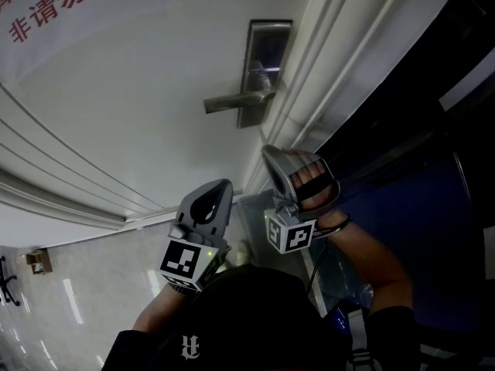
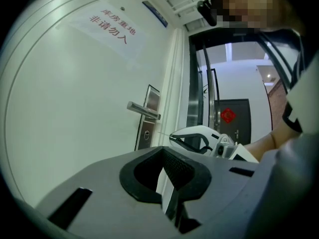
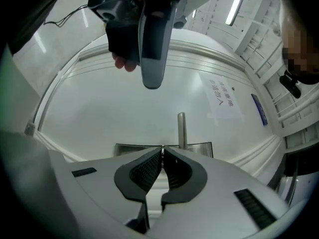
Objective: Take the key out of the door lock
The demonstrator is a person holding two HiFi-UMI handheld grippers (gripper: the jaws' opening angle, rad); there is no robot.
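Observation:
The steel lock plate [image 1: 263, 68] with its lever handle [image 1: 232, 101] sits on the white door. My right gripper [image 1: 268, 153] hangs a little below the plate, apart from the door. It is shut on the thin key [image 2: 163, 133], whose blade sticks out of the tips toward the plate [image 2: 147, 121]; the keyhole [image 2: 146, 135] looks bare. In the right gripper view the key [image 3: 161, 149] shows edge-on between the pressed pads, with the plate [image 3: 199, 148] and handle [image 3: 182, 128] beyond. My left gripper [image 1: 220, 185] is shut on nothing, beside and lower left of the right one.
A paper sign with red characters [image 1: 69, 6] hangs high on the door. The moulded door frame [image 1: 325, 60] runs to the right of the lock, with a dark opening past it. A tiled floor [image 1: 69, 284] lies at the lower left.

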